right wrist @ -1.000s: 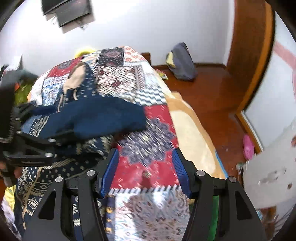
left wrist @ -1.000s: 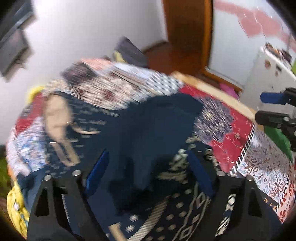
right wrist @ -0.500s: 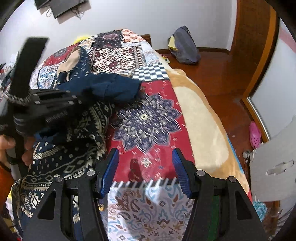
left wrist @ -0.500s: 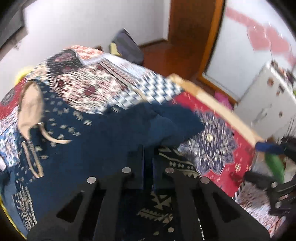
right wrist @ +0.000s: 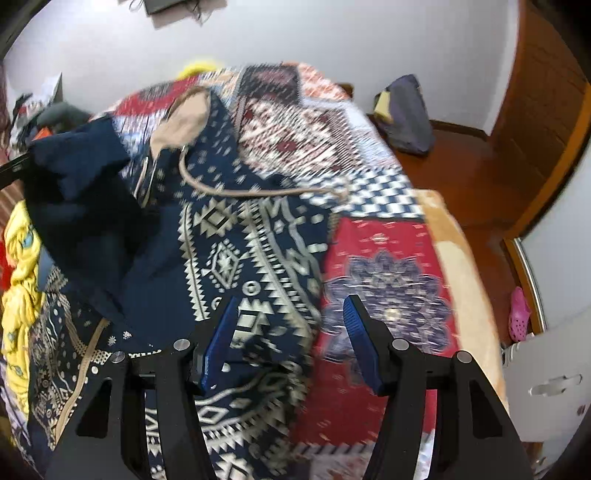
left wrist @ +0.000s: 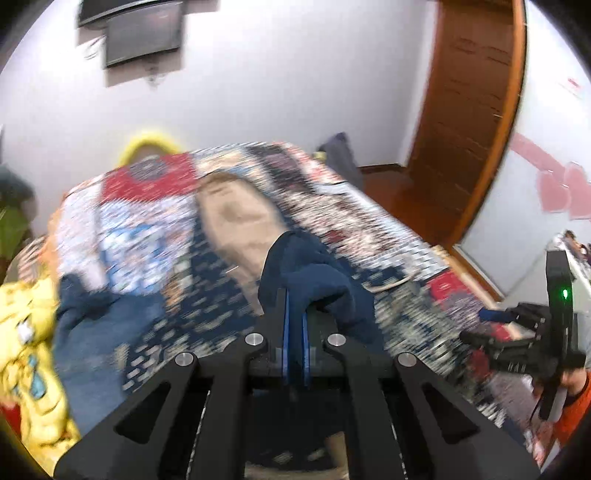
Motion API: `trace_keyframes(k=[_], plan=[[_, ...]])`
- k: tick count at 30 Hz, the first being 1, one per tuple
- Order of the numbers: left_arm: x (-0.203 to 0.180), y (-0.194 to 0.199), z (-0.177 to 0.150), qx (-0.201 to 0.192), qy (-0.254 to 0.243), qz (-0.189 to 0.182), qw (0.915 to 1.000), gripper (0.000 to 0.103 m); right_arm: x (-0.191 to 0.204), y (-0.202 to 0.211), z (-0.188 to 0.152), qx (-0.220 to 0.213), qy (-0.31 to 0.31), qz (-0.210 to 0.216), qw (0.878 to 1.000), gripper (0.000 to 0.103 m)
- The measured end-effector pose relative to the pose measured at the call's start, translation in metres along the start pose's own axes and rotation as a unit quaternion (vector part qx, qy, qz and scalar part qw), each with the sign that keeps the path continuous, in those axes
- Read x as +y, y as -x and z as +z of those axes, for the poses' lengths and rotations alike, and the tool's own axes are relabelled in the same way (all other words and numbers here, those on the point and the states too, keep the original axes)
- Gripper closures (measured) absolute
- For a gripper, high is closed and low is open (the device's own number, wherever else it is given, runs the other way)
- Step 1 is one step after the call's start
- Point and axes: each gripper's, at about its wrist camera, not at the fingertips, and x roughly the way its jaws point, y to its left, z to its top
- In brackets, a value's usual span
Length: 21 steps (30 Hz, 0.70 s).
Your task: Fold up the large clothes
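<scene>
One bed, covered by one patchwork spread (right wrist: 388, 258) in red, white and navy panels

One large garment, a navy hoodie (right wrist: 236, 236) with a cream geometric print, lying across the spread; its tan-lined hood (right wrist: 184, 122) points toward the far wall, and one cream drawcord (right wrist: 258, 192) trails across the chest

Two grippers, each with two blue-padded fingers:
- left gripper (left wrist: 294, 295): fingers pinched together on a plain navy fold of the hoodie (left wrist: 310, 277), which bunches up over the fingertips and is lifted clear of the bed; in the right wrist view this raised fold (right wrist: 81, 184) hangs at the left edge
- right gripper (right wrist: 290, 306): fingers spread apart with nothing between them, hovering over the hoodie's lower hem where it meets the red panel of the spread; it also shows at the right edge of the left wrist view (left wrist: 517, 332)

One yellow printed cloth (right wrist: 20, 258) heaped at the left side of the bed, beside the hoodie

One dark bag (right wrist: 406, 114) on the wooden floor against the far wall

One pink clog (right wrist: 519, 314) on the floor at the right

One wooden door (left wrist: 469, 110), one dark wall-mounted screen (left wrist: 142, 31)

Part of a person, in an orange sleeve (left wrist: 572, 406), behind the right gripper
</scene>
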Motion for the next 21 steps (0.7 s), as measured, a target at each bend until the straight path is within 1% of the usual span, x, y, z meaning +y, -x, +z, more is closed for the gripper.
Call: trace_keyframes(k=[2, 4, 5, 7, 8, 9, 10, 11, 12, 13, 14, 16, 17, 19, 21], plan=[[0.023, -0.001, -0.018, 0.015, 0.017, 0.013, 0.9997, 0.099, 0.008, -0.016, 0.0, 0.021, 0.013, -0.007, 1.0, 0.048], [0.052, -0.009, -0.044, 0.043, 0.044, 0.023, 0.9978, 0.099, 0.014, -0.032, -0.005, 0.042, 0.025, -0.021, 0.999, 0.048], [0.059, -0.014, -0.055, 0.054, 0.053, 0.023, 0.9969, 0.099, 0.016, -0.038, -0.007, 0.05, 0.03, -0.027, 0.998, 0.048], [0.075, -0.034, -0.085, 0.096, 0.068, 0.029, 0.9926, 0.098, 0.017, -0.044, -0.011, 0.05, 0.031, -0.033, 0.998, 0.046], [0.078, -0.04, -0.096, 0.115, 0.068, 0.038, 0.9904, 0.095, 0.016, -0.045, -0.013, 0.047, 0.026, -0.031, 0.998, 0.043], [0.082, -0.052, -0.109, 0.137, 0.067, 0.046, 0.9872, 0.089, 0.014, -0.046, -0.013, 0.045, 0.018, -0.03, 0.998, 0.041], [0.083, -0.055, -0.118, 0.141, 0.067, 0.049, 0.9865, 0.084, 0.011, -0.046, -0.014, 0.045, 0.009, -0.027, 0.999, 0.039], [0.084, -0.053, -0.123, 0.122, 0.067, 0.068, 0.9879, 0.066, 0.008, -0.047, -0.014, 0.046, 0.003, -0.024, 0.999, 0.038], [0.085, -0.05, -0.125, 0.112, 0.067, 0.093, 0.9871, 0.041, 0.004, -0.047, -0.015, 0.048, -0.007, -0.018, 0.999, 0.037], [0.086, -0.047, -0.125, 0.107, 0.067, 0.12, 0.9846, 0.034, 0.001, -0.047, -0.015, 0.049, -0.014, -0.013, 0.999, 0.036], [0.086, -0.045, -0.124, 0.103, 0.068, 0.127, 0.9842, 0.032, -0.001, -0.046, -0.016, 0.05, -0.02, -0.008, 0.999, 0.036], [0.082, -0.041, -0.122, 0.104, 0.068, 0.109, 0.9863, 0.032, -0.002, -0.046, -0.015, 0.05, -0.023, -0.007, 0.998, 0.036], [0.079, -0.039, -0.121, 0.107, 0.062, 0.109, 0.9864, 0.032, -0.001, -0.046, -0.015, 0.049, -0.02, -0.01, 0.999, 0.036], [0.068, -0.036, -0.117, 0.101, 0.033, 0.121, 0.9869, 0.032, 0.004, -0.047, -0.014, 0.047, -0.013, -0.017, 0.999, 0.036], [0.052, -0.037, -0.113, 0.098, -0.009, 0.138, 0.9856, 0.032, 0.008, -0.047, -0.015, 0.043, -0.007, -0.024, 0.999, 0.036]])
